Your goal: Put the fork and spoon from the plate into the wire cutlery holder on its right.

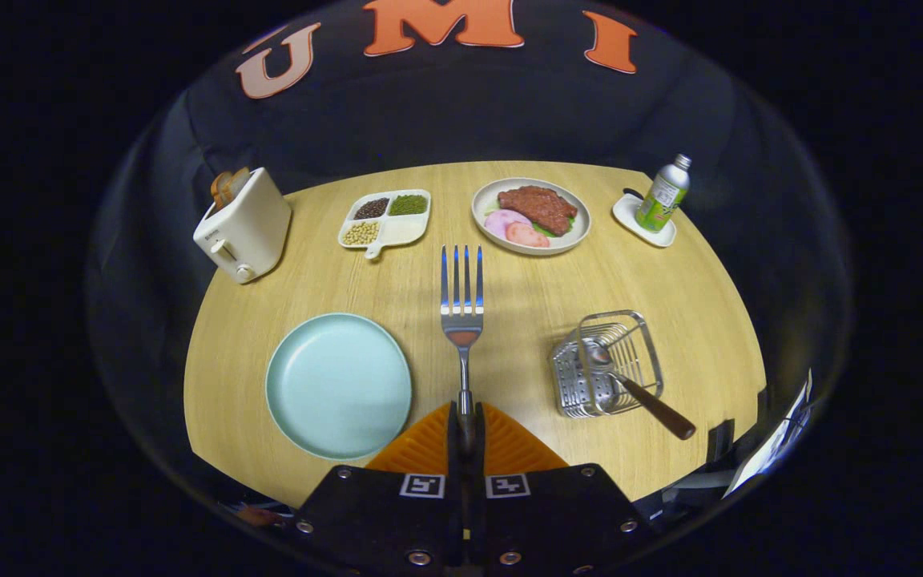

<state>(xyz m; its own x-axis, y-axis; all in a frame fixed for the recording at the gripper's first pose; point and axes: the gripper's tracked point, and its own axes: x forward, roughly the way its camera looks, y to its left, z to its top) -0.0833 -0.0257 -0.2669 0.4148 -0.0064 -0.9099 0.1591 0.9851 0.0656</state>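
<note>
Spoon (630,385) already sits in the wire holder (607,365); gripper (465,425) pinches the fork (462,308) left of it, plate (339,385) further left. Next: swing over the holder, tip down, drop.

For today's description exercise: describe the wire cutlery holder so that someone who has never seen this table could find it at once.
Start at the round wooden table. To the right of the fork held in the shut tongs stands the wire cutlery holder, across from the empty pale green plate. It is the only metal basket, and a brown-handled spoon leans out of it.
</note>
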